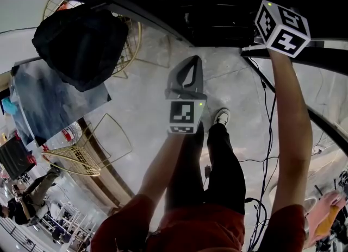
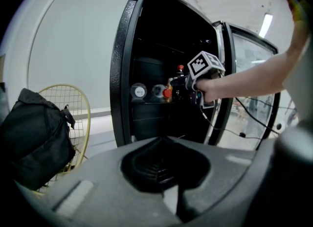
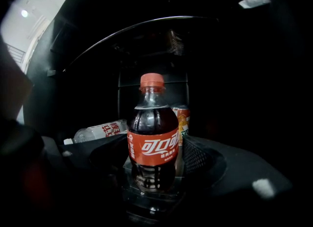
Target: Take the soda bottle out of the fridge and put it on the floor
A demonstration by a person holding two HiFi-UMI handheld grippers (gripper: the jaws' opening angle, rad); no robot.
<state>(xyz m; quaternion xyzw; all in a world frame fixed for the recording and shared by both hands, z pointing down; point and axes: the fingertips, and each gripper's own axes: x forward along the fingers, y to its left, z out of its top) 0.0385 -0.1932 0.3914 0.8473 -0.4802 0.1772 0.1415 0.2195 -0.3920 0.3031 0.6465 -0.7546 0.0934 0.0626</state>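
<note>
The soda bottle [image 3: 152,138], dark cola with a red cap and red label, stands upright on a shelf inside the dark fridge [image 2: 161,50]. My right gripper [image 3: 154,172] reaches in at shelf height, one jaw on each side of the bottle's lower body, closed against it. In the left gripper view the right gripper [image 2: 178,86] shows at the shelf with its marker cube [image 2: 205,64]. My left gripper [image 1: 191,61] hangs over the floor in front of the fridge, jaws together and empty.
Behind the soda lie a clear water bottle [image 3: 100,130] on its side and an orange can [image 3: 182,118]. The fridge door [image 2: 230,74] stands open at the right. A black bag [image 1: 81,42] rests on a wire chair [image 2: 68,108] at the left. Cables [image 1: 266,115] trail across the concrete floor.
</note>
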